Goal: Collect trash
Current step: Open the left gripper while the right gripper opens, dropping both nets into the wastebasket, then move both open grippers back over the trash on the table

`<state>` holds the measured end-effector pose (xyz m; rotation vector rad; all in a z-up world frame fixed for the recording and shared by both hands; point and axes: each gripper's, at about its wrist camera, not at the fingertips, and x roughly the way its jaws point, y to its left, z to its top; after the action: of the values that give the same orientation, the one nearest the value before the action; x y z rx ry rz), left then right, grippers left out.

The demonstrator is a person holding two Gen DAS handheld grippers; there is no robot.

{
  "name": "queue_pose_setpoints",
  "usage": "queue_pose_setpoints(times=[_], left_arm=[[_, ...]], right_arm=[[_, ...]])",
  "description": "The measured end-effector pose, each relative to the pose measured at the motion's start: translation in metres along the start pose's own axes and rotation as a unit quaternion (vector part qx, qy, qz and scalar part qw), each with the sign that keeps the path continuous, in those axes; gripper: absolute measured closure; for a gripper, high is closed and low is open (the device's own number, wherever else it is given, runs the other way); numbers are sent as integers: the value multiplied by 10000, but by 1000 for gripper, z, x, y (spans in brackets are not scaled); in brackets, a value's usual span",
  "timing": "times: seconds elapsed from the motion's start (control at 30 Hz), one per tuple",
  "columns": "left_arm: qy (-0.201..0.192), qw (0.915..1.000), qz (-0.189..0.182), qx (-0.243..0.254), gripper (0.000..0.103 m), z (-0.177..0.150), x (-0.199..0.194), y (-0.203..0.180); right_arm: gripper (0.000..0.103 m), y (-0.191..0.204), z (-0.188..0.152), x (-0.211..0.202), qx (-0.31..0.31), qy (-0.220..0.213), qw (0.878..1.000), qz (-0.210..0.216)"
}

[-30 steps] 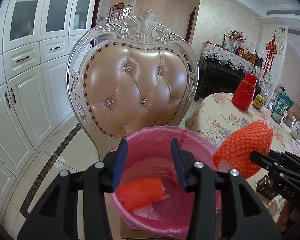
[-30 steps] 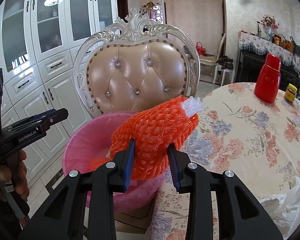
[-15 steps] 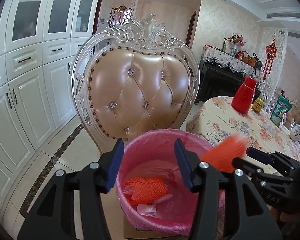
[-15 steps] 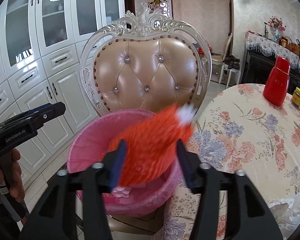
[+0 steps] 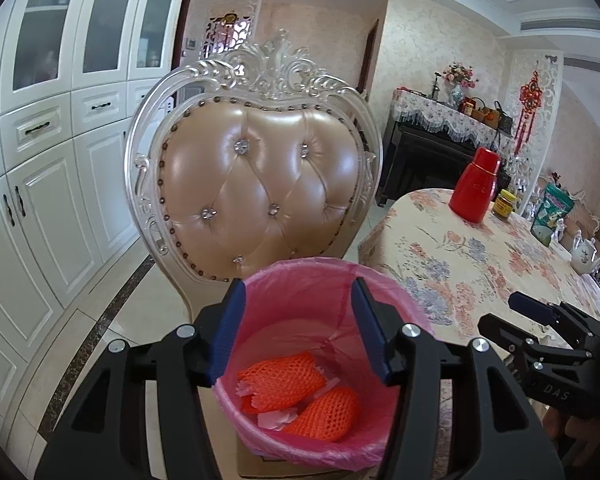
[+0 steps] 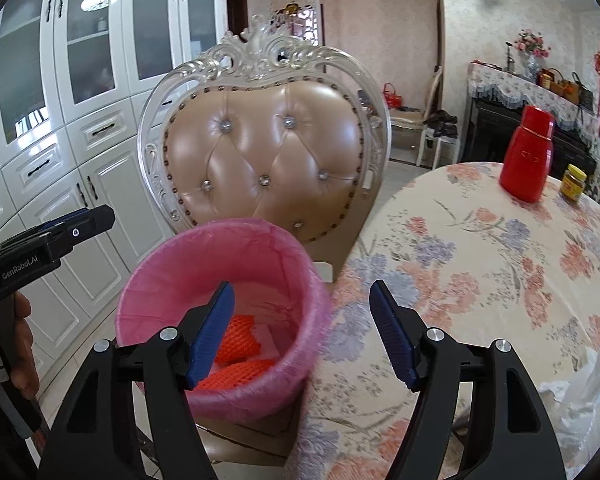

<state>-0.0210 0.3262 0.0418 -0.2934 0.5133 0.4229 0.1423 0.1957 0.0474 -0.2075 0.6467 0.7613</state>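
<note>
Plainly, writing: "GenRobot.AI" is showing on the left gripper [image 6: 96, 216]; "DAS" on the right gripper [image 5: 528, 304].
Foam nets: two orange foam nets [image 5: 284, 378] [image 5: 328, 412] are lying inside the pink-lined trash bin [image 5: 308, 272].
Left gripper: jaws are standing apart, gripping nothing.
Right gripper: jaws are opening, nothing between them.
Table items: one red jug [image 6: 528, 156], one yellow-lidded jar [image 6: 574, 182].

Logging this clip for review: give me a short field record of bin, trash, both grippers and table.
bin: pink-lined bin on a chair seat
trash in bin: two orange foam nets, white scraps
left gripper: open, empty, over the bin
right gripper: jaws opening, nothing between them
table: red flask, small jar, clear plastic at near edge
</note>
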Motion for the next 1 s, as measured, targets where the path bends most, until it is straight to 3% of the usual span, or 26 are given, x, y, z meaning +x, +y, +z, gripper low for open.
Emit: queue_pose_setpoints(times=[0.6, 1.0], left_arm=[[53, 9960, -727, 517, 48, -10, -1, -94], [237, 9879, -1249, 884, 48, -35, 3, -164]], right_arm=[[31, -89, -43, -78, 596, -298, 9948, -774], [29, -150, -83, -124, 1054, -338, 9851, -1317]])
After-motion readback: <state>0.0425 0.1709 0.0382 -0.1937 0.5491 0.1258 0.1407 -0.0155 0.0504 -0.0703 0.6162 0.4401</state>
